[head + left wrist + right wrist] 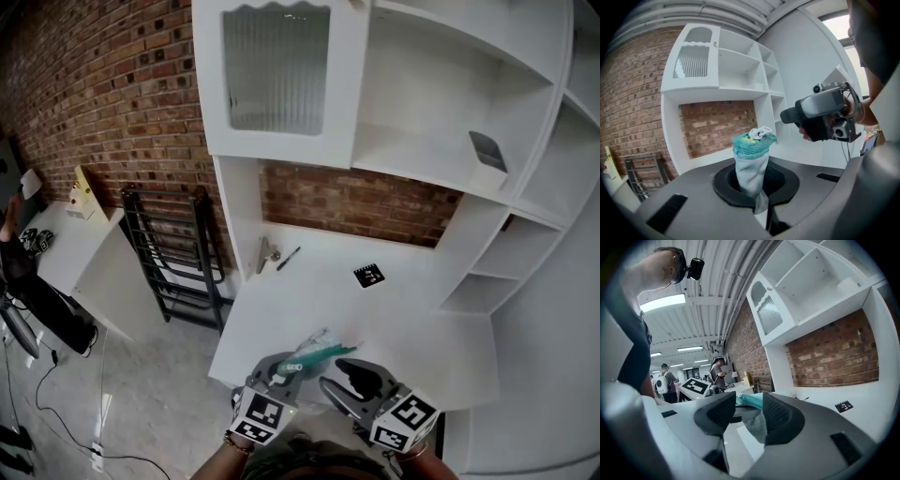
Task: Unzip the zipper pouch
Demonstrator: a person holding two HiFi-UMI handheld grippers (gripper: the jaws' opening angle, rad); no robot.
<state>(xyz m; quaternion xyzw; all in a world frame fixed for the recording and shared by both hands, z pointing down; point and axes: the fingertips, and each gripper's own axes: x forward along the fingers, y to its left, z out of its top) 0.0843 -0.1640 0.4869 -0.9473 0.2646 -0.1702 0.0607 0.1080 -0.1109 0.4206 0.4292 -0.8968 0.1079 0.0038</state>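
The pouch (314, 352), white fabric with a teal zipper band, is held up over the front of the white desk (375, 309). My left gripper (286, 367) is shut on its lower end. In the left gripper view the pouch (752, 159) stands upright out of the closed jaws, and a white zipper pull (759, 133) lies on its top. My right gripper (339, 375) sits just right of the pouch with its jaws apart. In the right gripper view, teal and white fabric (751, 400) shows in the gap of that gripper (749, 413); the pads do not press on it.
On the desk lie a black marker tag (369, 276), a pen (288, 258) and a metal clip (266, 253). White shelves rise behind the desk against a brick wall. A black rack (173, 253) stands to the left. People (665, 380) stand far off.
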